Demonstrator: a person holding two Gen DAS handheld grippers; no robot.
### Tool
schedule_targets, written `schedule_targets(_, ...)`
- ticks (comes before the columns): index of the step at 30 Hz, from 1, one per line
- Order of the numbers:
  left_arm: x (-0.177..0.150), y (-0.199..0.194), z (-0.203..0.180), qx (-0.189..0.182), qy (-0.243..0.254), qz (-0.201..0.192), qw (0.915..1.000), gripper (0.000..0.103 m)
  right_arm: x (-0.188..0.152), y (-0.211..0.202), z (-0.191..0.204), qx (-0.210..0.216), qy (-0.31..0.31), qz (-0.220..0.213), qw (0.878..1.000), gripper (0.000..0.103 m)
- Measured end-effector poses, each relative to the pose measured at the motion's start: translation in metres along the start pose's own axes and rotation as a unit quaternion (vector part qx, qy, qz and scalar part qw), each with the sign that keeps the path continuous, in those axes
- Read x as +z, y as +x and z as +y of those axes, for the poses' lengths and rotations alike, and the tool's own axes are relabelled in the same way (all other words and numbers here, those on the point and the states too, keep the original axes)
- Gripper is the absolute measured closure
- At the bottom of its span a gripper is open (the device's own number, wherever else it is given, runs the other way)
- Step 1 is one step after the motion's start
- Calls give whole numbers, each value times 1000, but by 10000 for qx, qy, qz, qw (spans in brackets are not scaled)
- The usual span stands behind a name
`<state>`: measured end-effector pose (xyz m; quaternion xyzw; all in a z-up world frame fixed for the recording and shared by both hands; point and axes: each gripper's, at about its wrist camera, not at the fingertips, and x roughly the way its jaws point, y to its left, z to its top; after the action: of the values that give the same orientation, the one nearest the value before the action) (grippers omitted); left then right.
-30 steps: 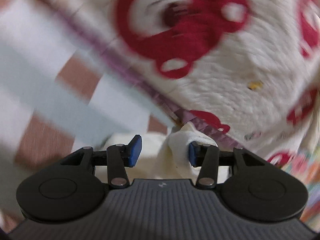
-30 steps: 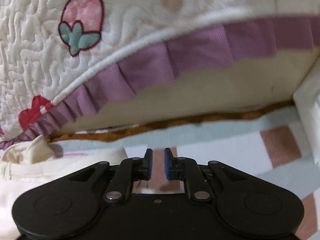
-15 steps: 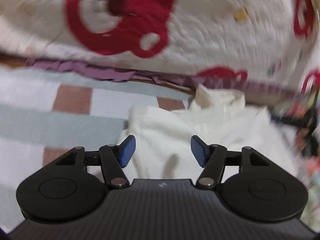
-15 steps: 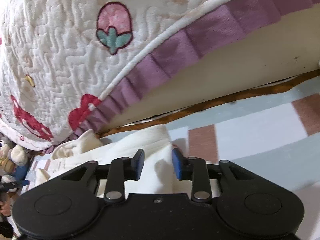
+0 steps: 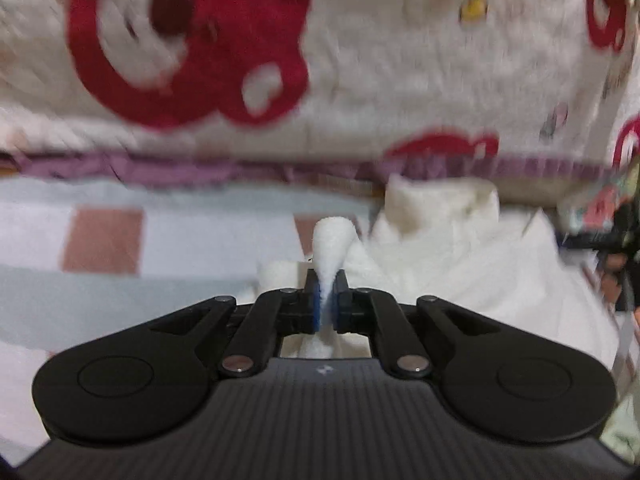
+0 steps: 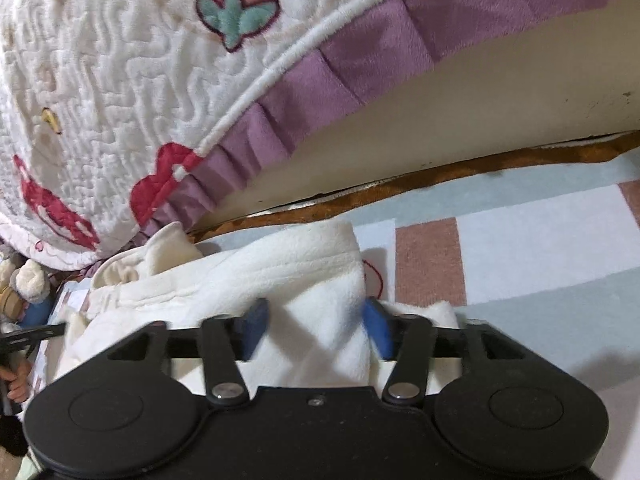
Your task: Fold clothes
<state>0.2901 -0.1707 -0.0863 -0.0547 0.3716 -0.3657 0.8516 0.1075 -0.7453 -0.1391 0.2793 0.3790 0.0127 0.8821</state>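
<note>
A cream fleece garment point(image 5: 460, 256) lies on a checked rug in front of a bed. My left gripper point(image 5: 327, 300) is shut on a pinched fold of the garment, which sticks up between its blue pads. In the right wrist view the same garment point(image 6: 288, 264) lies with a folded sleeve or edge pointing forward. My right gripper point(image 6: 316, 328) is open, its blue pads standing on either side of the garment's edge, right over the fabric.
A white quilt with red bears and strawberries and a purple frill point(image 6: 280, 120) hangs over the bed side just beyond the garment. The rug point(image 6: 520, 248) has pale blue, white and brown squares. Soft toys point(image 6: 24, 288) sit at the far left.
My left gripper was open over the garment and has shut on a fold of it. My right gripper has opened wider and moved down over the garment's edge.
</note>
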Motion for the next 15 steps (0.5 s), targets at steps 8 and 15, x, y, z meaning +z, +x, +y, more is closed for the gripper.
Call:
schedule_targets(8, -14, -30, 12, 110, -456, -959, 9943, 98, 4, -6, 35, -162, -893, -719, 9933, 92)
schedule_targets(15, -28, 3, 13, 881, -624, -384, 9934, 95, 3, -26, 56, -1039, -1540, -1143, 9759, 99)
